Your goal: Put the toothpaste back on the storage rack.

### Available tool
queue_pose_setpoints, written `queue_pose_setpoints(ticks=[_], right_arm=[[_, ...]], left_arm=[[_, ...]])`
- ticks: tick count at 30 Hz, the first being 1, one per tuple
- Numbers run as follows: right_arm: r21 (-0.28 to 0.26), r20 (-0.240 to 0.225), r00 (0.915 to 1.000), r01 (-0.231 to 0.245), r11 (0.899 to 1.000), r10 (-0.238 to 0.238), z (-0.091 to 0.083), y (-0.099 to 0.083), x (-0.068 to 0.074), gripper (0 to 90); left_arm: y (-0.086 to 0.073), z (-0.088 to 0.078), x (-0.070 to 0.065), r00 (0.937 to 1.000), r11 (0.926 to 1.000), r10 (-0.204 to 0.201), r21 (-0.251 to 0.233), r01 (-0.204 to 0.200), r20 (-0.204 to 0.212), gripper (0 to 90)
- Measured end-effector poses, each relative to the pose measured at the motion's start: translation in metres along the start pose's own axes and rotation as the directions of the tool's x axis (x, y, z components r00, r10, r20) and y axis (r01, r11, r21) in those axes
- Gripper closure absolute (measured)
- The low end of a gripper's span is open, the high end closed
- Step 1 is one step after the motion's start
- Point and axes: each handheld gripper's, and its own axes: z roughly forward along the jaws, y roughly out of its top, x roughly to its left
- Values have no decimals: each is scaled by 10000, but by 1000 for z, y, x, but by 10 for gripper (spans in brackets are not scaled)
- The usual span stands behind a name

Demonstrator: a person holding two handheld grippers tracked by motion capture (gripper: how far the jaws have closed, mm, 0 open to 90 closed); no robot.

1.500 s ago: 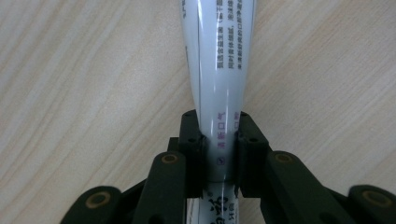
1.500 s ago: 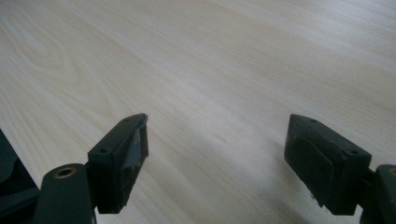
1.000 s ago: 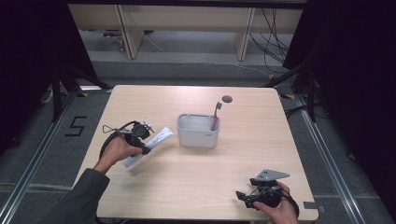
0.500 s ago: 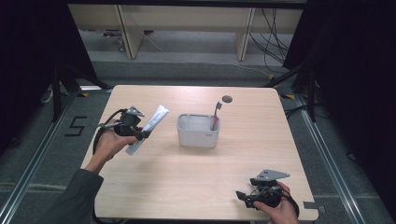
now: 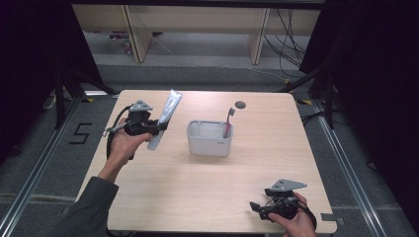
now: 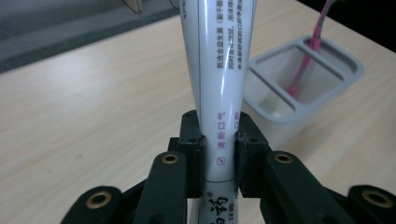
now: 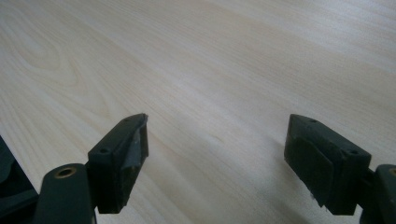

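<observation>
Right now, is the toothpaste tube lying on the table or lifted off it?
Lifted: the left hand-held gripper clamps the toothpaste tube, steeply tilted, above the table.

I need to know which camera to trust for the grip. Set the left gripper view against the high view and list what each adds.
Left gripper view: the pads pressing both sides of the toothpaste tube, its print readable.

High view: the right gripper low near the table's front edge, and the left gripper holding the tube off the table.

Both: the grey holder with the pink toothbrush.

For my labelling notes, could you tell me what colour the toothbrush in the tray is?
Pink; the toothbrush shows best in the left gripper view, standing in the grey tray.
</observation>
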Motion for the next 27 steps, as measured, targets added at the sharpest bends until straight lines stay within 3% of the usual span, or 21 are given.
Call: queue_pose_setpoints(ticks=[2,3,6,7,9,14,15,18,19,21,22,27], right_arm=[[70,12,9998,-173,9998,173,-1,0,1,229],[182,-3,9989,-475,9987,476,-1,0,3,229],[-46,-2,9997,-228,9997,228,0,0,1,230],[-42,101,9999,-78,10000,79,-1,0,0,230],[-48,18,10000,-74,10000,74,0,0,0,230],[-131,93,9996,-252,9996,253,0,-1,1,230],[-245,98,9999,-39,9997,41,1,-1,0,230],[-37,9,9998,-185,9998,185,-1,0,0,230],[-482,-26,9994,-359,9982,358,3,-2,1,230],[-463,-21,9994,-343,9983,343,3,-2,1,230],[-51,-117,9997,-198,9998,197,0,0,0,230],[-42,0,10000,-36,10000,36,-1,0,0,230]], left_arm=[[2,1,-2,10000,9998,-58,-213,57,-36,758],[7,2,-6,9996,9981,-249,-558,256,125,758],[13,4,-12,9998,9959,-222,-876,222,18,758],[18,6,-17,9996,9916,-270,-1267,269,11,758],[23,10,-21,9992,9897,-331,-1385,360,231,758],[33,19,-31,9995,9873,-221,-1568,253,225,757],[37,24,-36,9991,9869,-247,-1584,299,344,757],[40,30,-40,9991,9871,-186,-1581,243,374,757],[44,35,-45,9994,9863,-125,-1639,176,323,757],[45,37,-47,9993,9865,-105,-1627,164,368,757],[47,39,-49,9993,9855,-100,-1686,161,372,757],[57,49,-61,9987,9810,-81,-1931,176,499,757]])
